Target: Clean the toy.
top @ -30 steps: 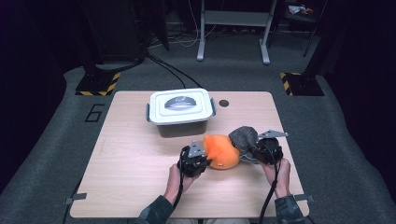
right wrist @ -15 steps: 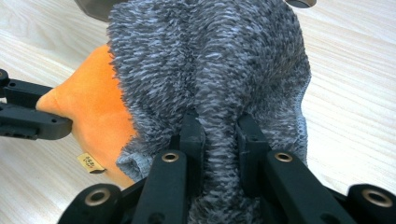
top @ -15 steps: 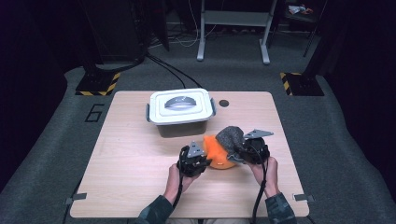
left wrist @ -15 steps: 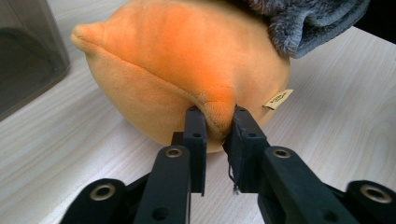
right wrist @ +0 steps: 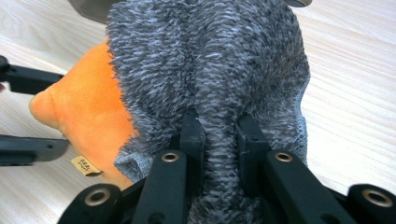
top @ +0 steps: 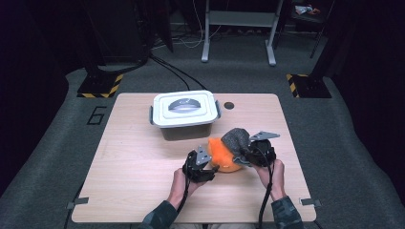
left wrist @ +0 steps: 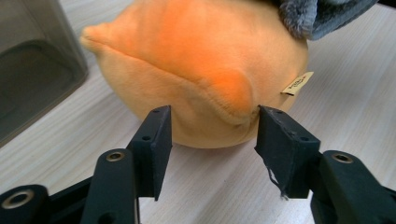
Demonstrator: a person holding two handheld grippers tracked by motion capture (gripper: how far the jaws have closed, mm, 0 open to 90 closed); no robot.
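Your right gripper [right wrist: 215,140] is pinched tight on a fold of the grey fuzzy cloth [right wrist: 210,60], which drapes over the top of the orange plush toy [left wrist: 196,70]. Your left gripper [left wrist: 211,135] stands wide open, its jaws either side of the toy's near bulge, close to it, nothing held. The toy rests on the table [top: 133,157] between your two grippers. Beyond them sits the lidded container [top: 185,112].
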